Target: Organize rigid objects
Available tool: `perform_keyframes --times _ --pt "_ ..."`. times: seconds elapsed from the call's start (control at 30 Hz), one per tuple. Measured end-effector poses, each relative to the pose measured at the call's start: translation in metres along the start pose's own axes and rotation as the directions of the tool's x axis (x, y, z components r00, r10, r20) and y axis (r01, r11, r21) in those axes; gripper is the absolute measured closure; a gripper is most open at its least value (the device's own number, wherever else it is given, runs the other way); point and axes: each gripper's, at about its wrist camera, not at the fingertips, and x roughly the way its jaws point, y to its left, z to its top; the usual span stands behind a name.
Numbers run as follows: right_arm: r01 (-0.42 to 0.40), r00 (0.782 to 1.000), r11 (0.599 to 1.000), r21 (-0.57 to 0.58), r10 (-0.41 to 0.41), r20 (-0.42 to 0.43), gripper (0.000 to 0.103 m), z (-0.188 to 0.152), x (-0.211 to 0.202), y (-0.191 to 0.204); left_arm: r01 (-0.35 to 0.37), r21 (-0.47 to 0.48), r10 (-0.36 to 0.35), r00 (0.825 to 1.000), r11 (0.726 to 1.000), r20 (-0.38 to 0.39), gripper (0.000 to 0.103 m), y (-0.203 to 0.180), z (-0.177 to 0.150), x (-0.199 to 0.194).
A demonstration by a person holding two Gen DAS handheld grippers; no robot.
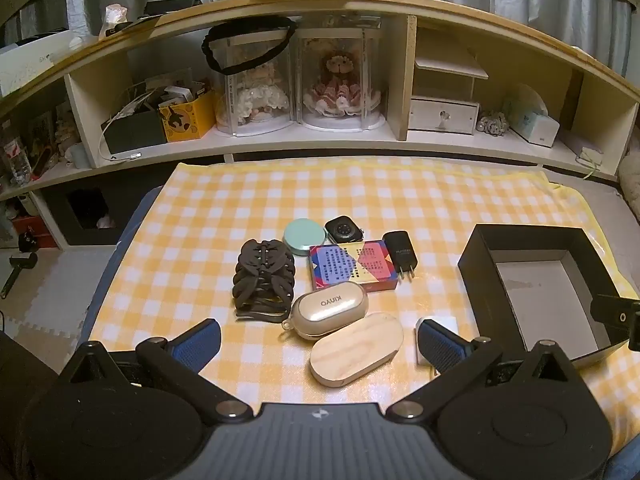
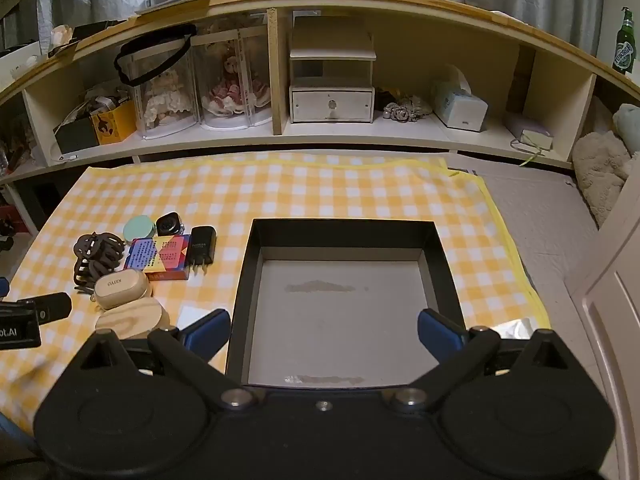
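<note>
We hold both tools tilted down over the checked cloth [image 1: 360, 188], and neither grasps anything. The left gripper [image 1: 320, 340] has its jaws spread wide and released; between its blue pads [image 1: 198, 342] lie the wooden oval case [image 1: 356, 354] and, just beyond it and touching, the beige Kinyo case [image 1: 330, 306]. Farther ahead sit the black hair claw [image 1: 264, 280], the patterned card box [image 1: 354, 266], the black charger plug [image 1: 400, 254], the mint round tin [image 1: 302, 236] and the smartwatch [image 1: 344, 230], packed close together. A small white item [image 1: 440, 322] pokes out behind the right-hand pad; we cannot tell what it is. Bare cloth lies left of the claw and ahead of the cluster.

The right gripper [image 2: 324, 334] is likewise spread wide, its jaws straddling the near part of the black box [image 2: 344, 226], whose grey floor is empty. The box's right wall runs near the cloth's yellow edge; its left wall stands apart from the plug.
</note>
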Motion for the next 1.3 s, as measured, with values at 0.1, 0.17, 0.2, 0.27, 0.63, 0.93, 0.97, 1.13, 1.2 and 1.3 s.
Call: perform_keyframes --times 0.1,0.17,0.2,0.27,0.63,0.93,0.97,1.13,1.2,1.3 --pt "0.002 1.000 1.000 0.000 -0.002 -0.001 0.002 0.0003 0.0004 0.0009 0.002 0.003 -0.002 1.000 1.000 0.002 0.000 -0.0009 -0.0048 0.0056" --pt "0.002 1.000 1.000 -0.001 -0.002 -0.001 0.002 -0.0002 -0.0010 -0.0021 0.002 0.004 -0.002 1.000 1.000 0.001 0.000 0.0000 -0.0064 0.0057" --pt "0.001 1.000 1.000 -0.001 -0.001 -0.001 0.002 -0.0003 -0.0004 -0.0016 0.001 0.003 -0.001 1.000 1.000 0.000 0.000 0.0000 -0.0069 0.0061" --pt "0.002 1.000 1.000 -0.001 -0.002 -0.002 0.002 0.0001 -0.0002 -0.0010 0.001 0.001 -0.001 1.000 1.000 -0.001 0.000 0.0002 -0.0068 0.0061" --pt "0.005 1.000 1.000 -0.002 -0.005 -0.005 0.002 0.0004 0.0000 -0.0004 -0.003 0.005 0.003 1.000 1.000 -0.007 0.000 -0.0013 -0.0037 0.0032" --pt "0.005 1.000 1.000 -0.003 -0.005 -0.006 0.002 0.0003 0.0003 0.0003 -0.004 0.005 0.004 1.000 1.000 -0.009 0.000 -0.0004 -0.0034 0.0031" --pt "0.006 1.000 1.000 -0.003 -0.006 -0.007 0.002 0.0003 0.0004 0.0004 -0.003 0.005 0.003 1.000 1.000 -0.009 0.000 -0.0008 -0.0034 0.0033" --pt "0.007 1.000 1.000 -0.003 -0.007 -0.007 0.002 0.0003 0.0006 0.0005 -0.002 0.008 0.002 1.000 1.000 -0.010 0.000 -0.0007 -0.0032 0.0036" --pt "0.006 1.000 1.000 -0.004 -0.006 -0.007 0.002 0.0003 0.0006 0.0006 -0.003 0.007 0.003 1.000 1.000 -0.009 0.000 -0.0006 -0.0035 0.0037" --pt "0.006 1.000 1.000 -0.004 -0.006 -0.008 0.002 0.0003 0.0007 0.0006 -0.003 0.007 0.003 1.000 1.000 -0.010 0.000 -0.0008 -0.0034 0.0037"
